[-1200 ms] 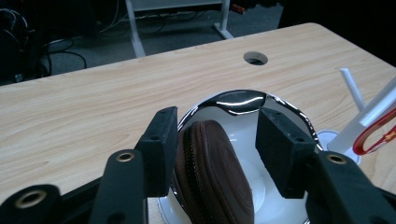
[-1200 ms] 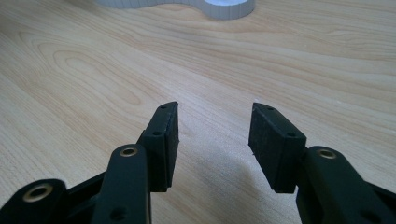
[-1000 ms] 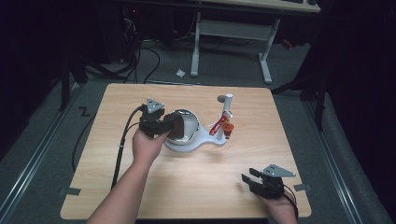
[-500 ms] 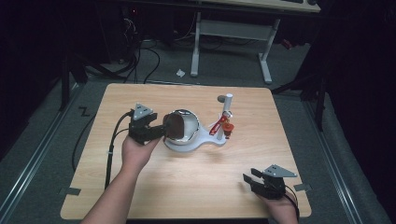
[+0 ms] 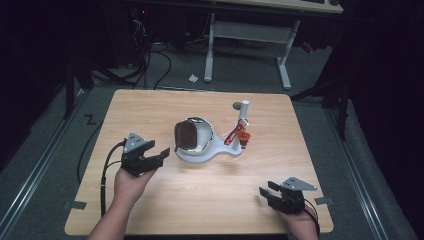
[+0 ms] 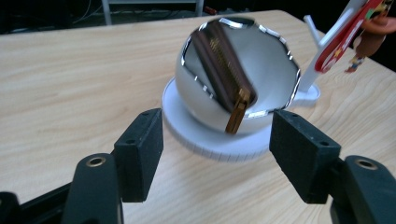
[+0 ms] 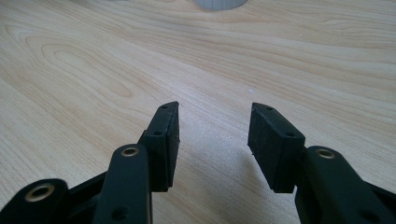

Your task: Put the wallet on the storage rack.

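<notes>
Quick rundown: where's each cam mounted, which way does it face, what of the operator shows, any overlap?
High view: above the person's side, looking forward and down on the table; both forearms, left gripper, right gripper.
Left gripper view: on that gripper, along its open jaws at the shiny bowl holding a brown wallet.
Right gripper view: along its open jaws, low over bare wood.
Shared: high and left gripper views both show bowl and wallet.

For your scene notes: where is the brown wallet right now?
In the high view the wallet stands on edge inside the silver bowl on the white stand, mid-table, just right of the open left gripper.
</notes>
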The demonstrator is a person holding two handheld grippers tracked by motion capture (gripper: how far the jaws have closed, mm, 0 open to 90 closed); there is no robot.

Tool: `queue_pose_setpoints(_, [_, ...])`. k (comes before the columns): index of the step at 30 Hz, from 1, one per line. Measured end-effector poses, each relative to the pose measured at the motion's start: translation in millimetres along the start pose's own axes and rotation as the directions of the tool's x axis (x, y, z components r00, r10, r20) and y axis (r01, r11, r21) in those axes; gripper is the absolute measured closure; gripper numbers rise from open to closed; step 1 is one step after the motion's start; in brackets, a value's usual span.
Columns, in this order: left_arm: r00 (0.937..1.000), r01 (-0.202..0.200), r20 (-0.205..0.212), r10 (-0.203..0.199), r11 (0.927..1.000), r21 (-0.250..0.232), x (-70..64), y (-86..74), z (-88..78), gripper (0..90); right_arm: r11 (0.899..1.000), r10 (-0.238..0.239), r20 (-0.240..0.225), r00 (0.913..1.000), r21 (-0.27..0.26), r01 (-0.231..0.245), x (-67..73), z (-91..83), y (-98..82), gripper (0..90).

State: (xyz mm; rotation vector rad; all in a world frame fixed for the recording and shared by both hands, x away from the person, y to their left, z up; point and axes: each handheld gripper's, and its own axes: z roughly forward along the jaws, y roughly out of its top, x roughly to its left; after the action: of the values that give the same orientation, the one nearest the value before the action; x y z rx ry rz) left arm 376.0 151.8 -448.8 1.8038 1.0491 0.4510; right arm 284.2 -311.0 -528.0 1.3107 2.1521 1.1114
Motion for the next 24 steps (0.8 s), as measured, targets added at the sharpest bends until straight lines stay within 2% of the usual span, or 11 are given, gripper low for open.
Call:
queue_pose_setpoints(5, [1.0,-0.002,0.003,0.002,0.9997,0.025,4.5,-21.5,-0.5,35.4,1.0,0.009,-0.001,1.0,0.003,-0.009,-0.7,1.1,0.9,52.5])
queue_pose_setpoints(10, [1.0,-0.007,0.008,0.006,0.9956,0.093,7.9,-44.1,4.3,35.7,1.0,0.006,-0.003,1.0,0.007,-0.006,-0.4,2.3,0.9,52.5])
queue_pose_setpoints(11, [0.9999,-0.011,0.008,0.01,0.9921,0.125,8.4,-52.8,7.1,35.7,1.0,0.007,-0.003,1.0,0.009,-0.007,-0.3,2.4,0.9,52.5])
queue_pose_setpoints(16, [0.9997,-0.022,0.014,0.02,0.9848,0.172,8.2,-68.6,8.8,35.7,1.0,0.009,0.001,1.0,0.008,-0.009,-0.9,2.9,0.6,52.5])
queue_pose_setpoints(19, [0.9985,-0.053,0.02,0.05,0.9752,0.215,6.4,-78.9,4.2,35.7,1.0,0.006,0.011,0.9999,-0.002,-0.006,-0.1,1.6,1.2,52.5])
queue_pose_setpoints(20, [0.9983,-0.058,0.021,0.055,0.9759,0.21,6.1,-81.9,-0.2,35.7,1.0,0.006,0.011,0.9999,-0.002,-0.006,-0.1,1.6,1.2,52.5])
queue_pose_setpoints(23, [0.9981,-0.06,0.018,0.058,0.9841,0.167,5.6,-97.2,-17.6,37.1,1.0,-0.013,0.021,0.9997,-0.014,0.013,4.4,-1.6,2.2,52.5])
queue_pose_setpoints(24, [0.9982,-0.058,0.025,0.055,0.9836,0.171,6.1,-101.8,-22.0,37.1,1.0,-0.013,0.021,0.9997,-0.014,0.013,4.4,-1.6,2.2,52.5])
